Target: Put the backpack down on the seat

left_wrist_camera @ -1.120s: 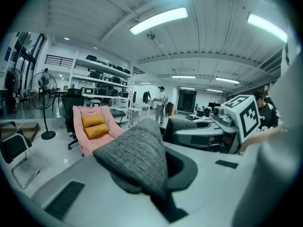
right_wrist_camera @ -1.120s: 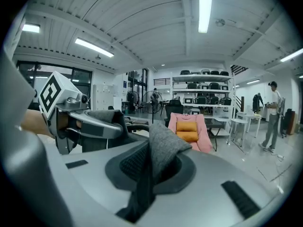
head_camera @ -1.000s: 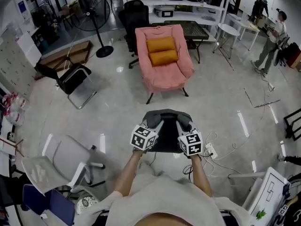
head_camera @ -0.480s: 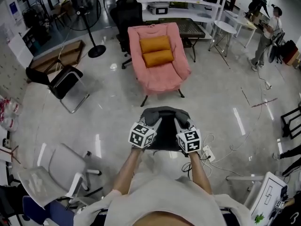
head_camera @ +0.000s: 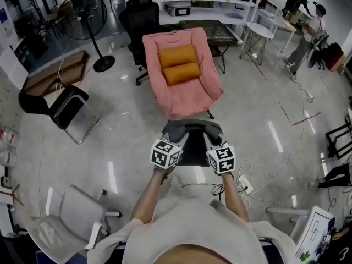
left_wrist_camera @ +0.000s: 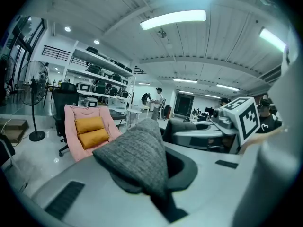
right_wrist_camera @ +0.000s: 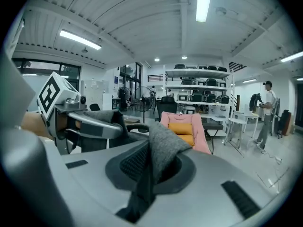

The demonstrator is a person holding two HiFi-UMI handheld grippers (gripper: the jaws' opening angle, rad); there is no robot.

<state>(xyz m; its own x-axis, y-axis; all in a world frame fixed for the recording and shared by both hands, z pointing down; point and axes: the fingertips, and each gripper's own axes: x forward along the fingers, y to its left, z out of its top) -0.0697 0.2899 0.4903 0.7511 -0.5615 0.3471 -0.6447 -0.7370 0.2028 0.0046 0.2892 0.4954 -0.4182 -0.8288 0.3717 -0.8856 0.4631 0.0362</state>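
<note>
Hauling the backpack [head_camera: 193, 152], slung just ahead of and below both tools: left gripper [head_camera: 180, 140] pinched tight on one grey strap [left_wrist_camera: 137, 155], right gripper [head_camera: 210, 140] likewise on the other. Best done by holding both pinches firm, carrying level to the pink armchair [head_camera: 190, 95] straight ahead, lowering onto the seat in front of the orange cushions [head_camera: 179, 65], then releasing together. Only open floor between. Well off to the left, a folding chair [head_camera: 63, 109] and standing fan [head_camera: 82, 4]; just right and behind, floor cables [head_camera: 258, 183]; far right, a person [head_camera: 305, 32].
</note>
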